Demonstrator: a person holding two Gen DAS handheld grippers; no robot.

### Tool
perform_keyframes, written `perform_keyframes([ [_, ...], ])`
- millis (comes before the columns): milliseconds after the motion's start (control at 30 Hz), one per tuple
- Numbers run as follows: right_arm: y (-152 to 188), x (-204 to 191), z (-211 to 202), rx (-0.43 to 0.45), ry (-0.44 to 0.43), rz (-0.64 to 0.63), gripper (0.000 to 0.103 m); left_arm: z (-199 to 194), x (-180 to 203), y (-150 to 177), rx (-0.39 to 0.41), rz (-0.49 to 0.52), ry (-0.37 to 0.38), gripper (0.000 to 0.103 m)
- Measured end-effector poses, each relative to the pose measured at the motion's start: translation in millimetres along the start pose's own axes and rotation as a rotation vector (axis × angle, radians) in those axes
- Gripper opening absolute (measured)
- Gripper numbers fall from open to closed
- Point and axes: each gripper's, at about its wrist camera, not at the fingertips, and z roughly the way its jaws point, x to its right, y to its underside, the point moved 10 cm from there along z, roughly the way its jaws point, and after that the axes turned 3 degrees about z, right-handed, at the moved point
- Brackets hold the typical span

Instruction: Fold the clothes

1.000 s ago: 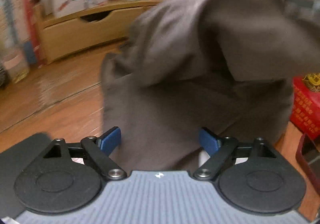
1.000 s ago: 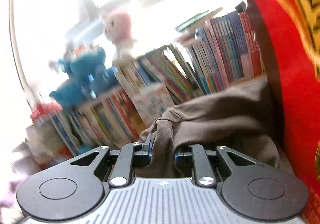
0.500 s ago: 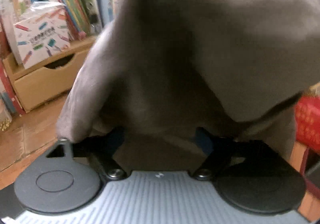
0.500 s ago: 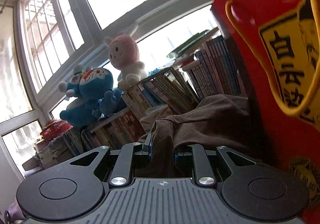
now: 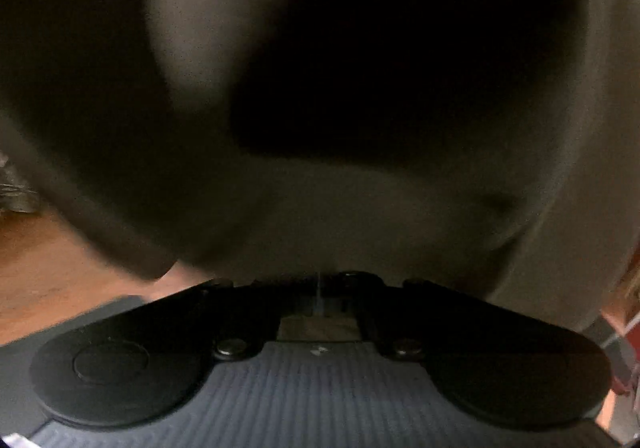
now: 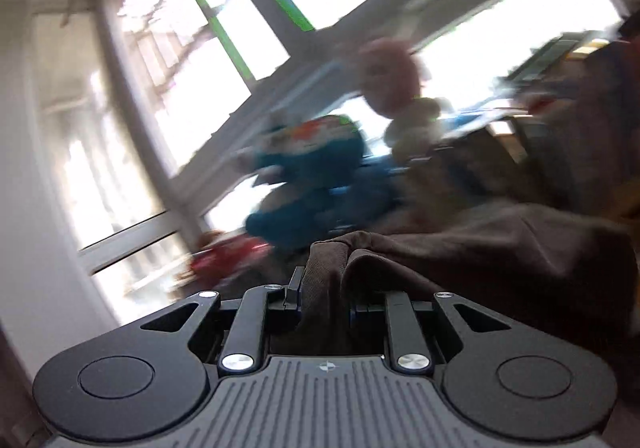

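Right wrist view: right gripper [image 6: 320, 298] pinches a bunched edge of the brown garment [image 6: 500, 248], which trails rightward and drapes over the left gripper [image 5: 318, 280] (fingers pressed together; what they pinch is hidden).

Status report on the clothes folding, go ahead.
Right gripper shut on brown garment. Left gripper shut under draped fabric. Cloth blocks left camera.
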Motion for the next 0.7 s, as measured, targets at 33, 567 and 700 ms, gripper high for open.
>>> perform_keyframes([
  [33,2,-22,12,-0.013,-0.043,-0.011,0.02,-22,-14,-1,0.031,-0.015,-0.022,0.0],
  [567,2,-206,6,0.095,-0.47,0.036,0.02,-336,-143,29,0.288,-0.102,-0.551,0.0],
  [700,44,-121,7,0.039,-0.27,0.079,0.02,-321,-121,63,0.216,-0.071,-0.561,0.001],
])
